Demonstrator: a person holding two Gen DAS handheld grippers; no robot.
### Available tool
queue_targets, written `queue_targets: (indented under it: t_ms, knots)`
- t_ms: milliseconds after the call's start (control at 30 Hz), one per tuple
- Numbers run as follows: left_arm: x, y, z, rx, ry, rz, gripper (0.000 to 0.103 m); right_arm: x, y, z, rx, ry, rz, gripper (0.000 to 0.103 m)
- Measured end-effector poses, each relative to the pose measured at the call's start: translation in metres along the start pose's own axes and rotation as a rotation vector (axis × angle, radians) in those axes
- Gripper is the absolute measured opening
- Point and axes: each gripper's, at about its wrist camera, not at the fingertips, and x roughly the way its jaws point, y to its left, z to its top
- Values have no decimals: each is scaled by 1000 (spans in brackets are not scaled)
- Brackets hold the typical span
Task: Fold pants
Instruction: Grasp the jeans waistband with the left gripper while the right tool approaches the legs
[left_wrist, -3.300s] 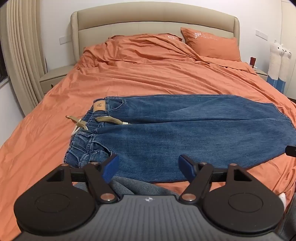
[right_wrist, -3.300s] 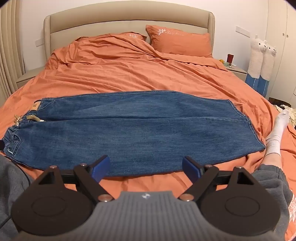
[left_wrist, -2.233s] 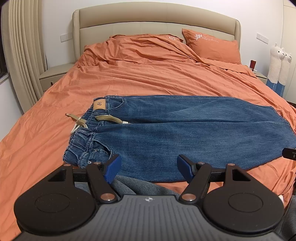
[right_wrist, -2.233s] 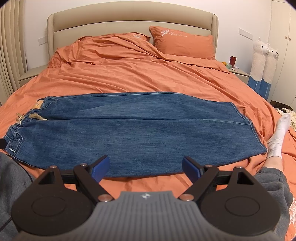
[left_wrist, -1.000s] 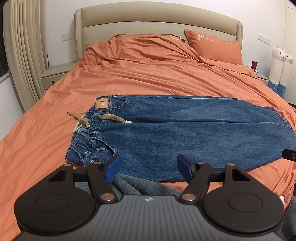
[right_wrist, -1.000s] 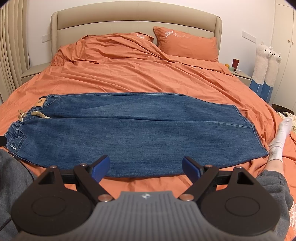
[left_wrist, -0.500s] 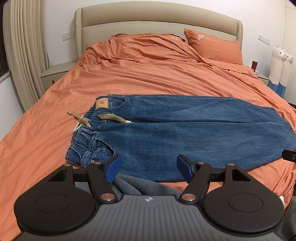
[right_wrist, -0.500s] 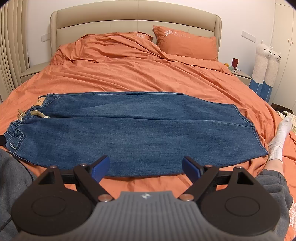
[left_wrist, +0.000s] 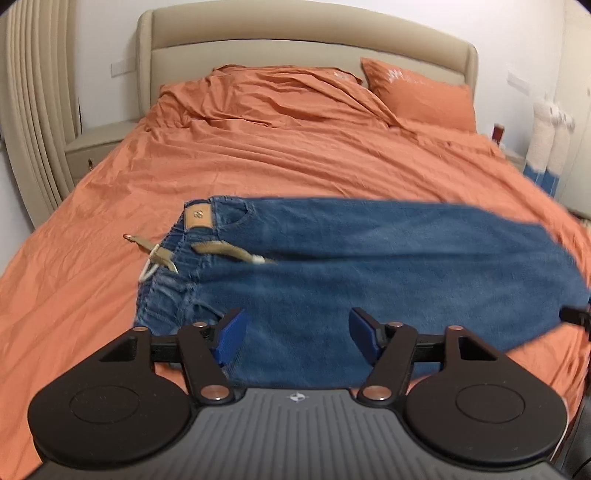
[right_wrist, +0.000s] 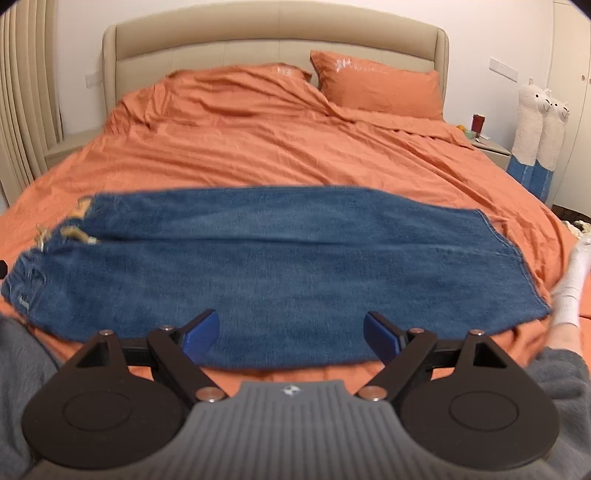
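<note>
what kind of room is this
A bedroom, most likely in a home: a big bed with a padded headboard, an orange pillow, and a nightstand beside it.

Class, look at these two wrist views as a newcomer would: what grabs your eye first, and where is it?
First, the blue denim pants lying flat across the near part of the bed, on the orange bedsheet, waistband to the left. Next, two open black grippers with blue pads at the bottom of each view: the left gripper and the right gripper, neither holding anything. Two cream alpaca plush toys stand at the right wall.
</note>
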Motion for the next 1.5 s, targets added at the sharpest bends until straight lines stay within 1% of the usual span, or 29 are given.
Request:
queue_targets:
  t_ms: [67, 133, 267, 333, 433, 500, 600, 667, 767, 800, 833, 867, 900, 933, 967, 1067, 1133, 1167, 1233, 1267, 1367, 1433, 1500]
  knots:
    - [15, 25, 17, -36, -5, -48, 73, 11, -8, 0, 16, -51, 42, 82]
    - [37, 53, 33, -66, 2, -88, 73, 28, -16, 1, 27, -66, 76, 82]
    - [87, 92, 54, -49, 0, -74, 73, 73, -27, 9, 76, -1, 109, 81]
    - [117, 112, 60, -70, 16, -79, 74, 95, -29, 12, 90, 37, 115, 80]
    - [167, 138, 65, -107, 63, -98, 74, 124, -30, 17, 109, 73, 114, 77]
    - [200, 153, 67, -131, 97, -100, 74, 139, -29, 20, 116, 90, 116, 77]
    - [237, 173, 65, -156, 129, -147, 74, 156, -26, 23, 101, 95, 98, 77]
    - [254, 185, 65, -181, 134, -183, 73, 165, -24, 26, 88, 101, 75, 77]
    - [266, 194, 67, -180, 102, -244, 72, 177, -26, 28, 89, 124, 47, 77]
    - [269, 195, 69, -170, 96, -259, 69, 181, -26, 28, 90, 132, 37, 77]
    - [271, 194, 71, -162, 94, -270, 58, 185, -27, 28, 87, 139, 26, 77]
    - [272, 194, 72, -161, 88, -271, 43, 190, -28, 29, 81, 143, 10, 77]
    - [273, 194, 75, -162, 82, -261, 33, 194, -30, 28, 75, 145, -9, 77]
    - [272, 193, 78, -160, 72, -268, 26, 197, -32, 28, 73, 150, -31, 77]
    - [264, 189, 80, -147, 40, -258, 21, 201, -36, 27, 78, 156, -52, 77]
    - [232, 165, 92, -58, -78, -149, 18, 206, -52, 26, 110, 174, -114, 77]
    - [213, 147, 100, 2, -131, -64, 18, 205, -64, 25, 113, 173, -157, 77]
    - [213, 143, 104, 21, -126, -20, 18, 204, -69, 25, 111, 168, -179, 77]
    - [231, 144, 106, 26, -76, 43, 18, 202, -79, 26, 105, 161, -216, 77]
    - [243, 147, 104, 17, -44, 56, 18, 201, -85, 27, 106, 159, -228, 77]
    - [272, 147, 92, 35, 11, 101, 18, 198, -101, 27, 110, 161, -245, 77]
    - [282, 148, 88, 26, 36, 110, 18, 196, -110, 26, 99, 162, -258, 77]
    - [284, 150, 88, 20, 60, 109, 22, 192, -117, 24, 95, 165, -264, 77]
